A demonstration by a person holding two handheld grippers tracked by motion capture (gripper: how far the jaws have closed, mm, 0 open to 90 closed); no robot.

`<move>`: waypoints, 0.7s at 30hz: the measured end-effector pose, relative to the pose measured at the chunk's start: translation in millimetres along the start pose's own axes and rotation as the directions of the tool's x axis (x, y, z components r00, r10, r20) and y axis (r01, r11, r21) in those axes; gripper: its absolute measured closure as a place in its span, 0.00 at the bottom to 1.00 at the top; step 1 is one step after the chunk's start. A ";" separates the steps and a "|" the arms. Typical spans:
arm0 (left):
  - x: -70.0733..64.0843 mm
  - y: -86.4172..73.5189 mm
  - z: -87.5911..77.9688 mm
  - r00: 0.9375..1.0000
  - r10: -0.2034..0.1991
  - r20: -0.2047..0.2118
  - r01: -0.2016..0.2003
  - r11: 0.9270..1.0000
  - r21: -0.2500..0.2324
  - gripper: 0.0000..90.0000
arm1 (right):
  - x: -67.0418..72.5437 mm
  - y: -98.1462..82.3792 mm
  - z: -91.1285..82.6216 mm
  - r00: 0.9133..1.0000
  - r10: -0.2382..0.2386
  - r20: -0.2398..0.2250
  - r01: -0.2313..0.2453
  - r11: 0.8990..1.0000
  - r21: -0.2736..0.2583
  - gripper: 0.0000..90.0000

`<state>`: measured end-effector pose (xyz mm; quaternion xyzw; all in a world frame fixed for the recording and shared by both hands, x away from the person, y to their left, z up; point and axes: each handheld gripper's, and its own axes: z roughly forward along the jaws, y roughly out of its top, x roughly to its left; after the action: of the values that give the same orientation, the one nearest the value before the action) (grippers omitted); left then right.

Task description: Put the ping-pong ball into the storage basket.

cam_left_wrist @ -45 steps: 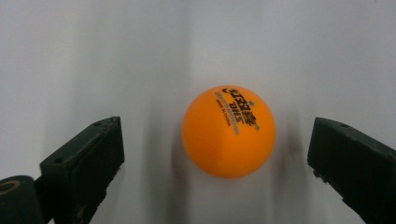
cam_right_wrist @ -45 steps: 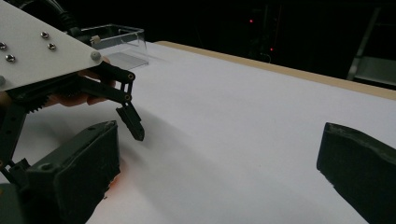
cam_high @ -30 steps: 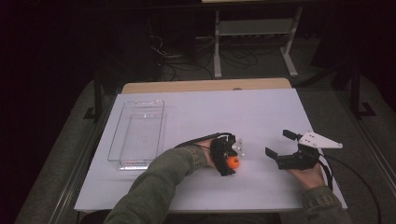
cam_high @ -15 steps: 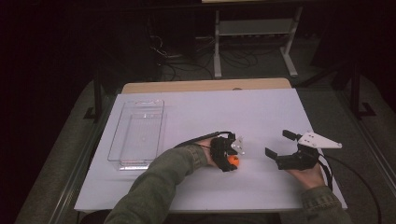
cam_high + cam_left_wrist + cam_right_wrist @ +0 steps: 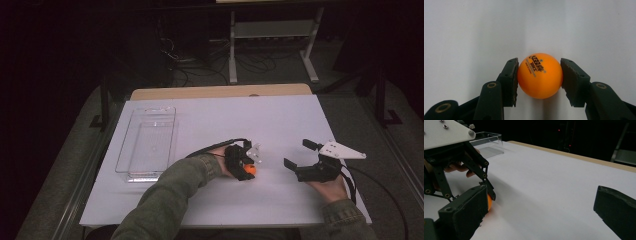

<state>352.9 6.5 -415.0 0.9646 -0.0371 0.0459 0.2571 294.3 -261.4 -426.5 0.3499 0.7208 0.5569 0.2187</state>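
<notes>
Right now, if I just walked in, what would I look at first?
The bright orange ball jumps out: it sits on the white table, squeezed between the pads of the left gripper, whose jaws have just been closing. Left of it lies a clear plastic tray, and the right gripper rests open at the right.

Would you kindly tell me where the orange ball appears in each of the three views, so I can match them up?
High view: the orange ball sits low and centre on the white table, at the left gripper.
Left gripper view: centre, pressed between the two black jaws.
Right gripper view: lower left, an orange sliver behind this gripper's near jaw.
Shared landmark: the left gripper clamping the ball; its linkage also shows in the right gripper view.
</notes>
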 end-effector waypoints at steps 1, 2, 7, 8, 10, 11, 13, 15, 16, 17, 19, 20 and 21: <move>0.1 -0.1 -0.8 1.000 -0.001 0.000 0.001 1.000 -0.003 0.56 | 0.0 0.0 0.0 1.000 0.000 0.000 0.000 1.000 0.000 0.00; 0.0 0.0 -1.8 1.000 -0.001 -0.002 0.001 1.000 -0.004 0.56 | 0.1 0.0 0.0 1.000 0.000 0.000 0.000 1.000 0.001 0.00; 0.2 0.3 -8.4 1.000 -0.001 -0.009 0.001 1.000 -0.013 0.56 | 0.1 0.0 0.0 1.000 -0.001 0.001 0.001 1.000 0.001 0.00; 0.5 0.3 -9.9 1.000 0.000 -0.009 -0.001 1.000 -0.014 0.56 | 0.2 0.0 0.0 1.000 -0.001 0.001 0.001 1.000 0.000 0.00; 0.3 0.2 -12.9 1.000 -0.008 -0.007 0.008 1.000 -0.016 0.56 | 0.3 0.1 0.0 1.000 -0.001 0.001 0.001 1.000 0.000 0.00; 0.5 0.1 -14.5 1.000 -0.008 -0.008 0.008 1.000 -0.018 0.56 | 0.3 0.1 0.1 1.000 -0.001 0.001 0.001 1.000 0.001 0.00; 0.7 0.0 -18.3 1.000 -0.010 -0.016 0.010 1.000 -0.019 0.56 | 0.3 0.0 0.1 1.000 -0.001 0.001 0.001 1.000 0.001 0.00; 1.3 -0.4 -22.5 1.000 -0.013 -0.022 0.012 1.000 -0.022 0.56 | 0.3 0.0 0.2 1.000 -0.001 0.001 0.001 1.000 0.002 0.00; 1.5 -0.6 -24.4 1.000 -0.014 -0.024 0.013 1.000 -0.022 0.56 | 0.4 0.0 0.2 1.000 -0.001 0.001 0.001 1.000 0.003 0.00; 1.5 -1.0 -26.1 1.000 -0.016 -0.023 0.015 1.000 -0.024 0.56 | 0.4 0.0 0.3 1.000 -0.003 0.001 0.003 1.000 0.004 0.00; 1.3 -1.7 -29.5 0.999 -0.015 -0.029 0.015 1.000 -0.024 0.56 | 0.6 0.0 0.4 1.000 -0.002 0.001 0.002 1.000 0.005 0.00; 1.3 -1.9 -31.1 0.999 -0.015 -0.029 0.014 1.000 -0.023 0.56 | 0.6 -0.1 0.4 1.000 -0.002 0.001 0.002 1.000 0.005 0.00; 1.2 -2.1 -32.7 0.999 -0.014 -0.030 0.014 1.000 -0.023 0.56 | 0.6 -0.1 0.4 1.000 -0.002 0.002 0.002 1.000 0.005 0.00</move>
<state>352.0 24.5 -387.6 0.9610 -0.0270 0.0582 0.2690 294.2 -260.7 -426.7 0.3500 0.7224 0.5547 0.2192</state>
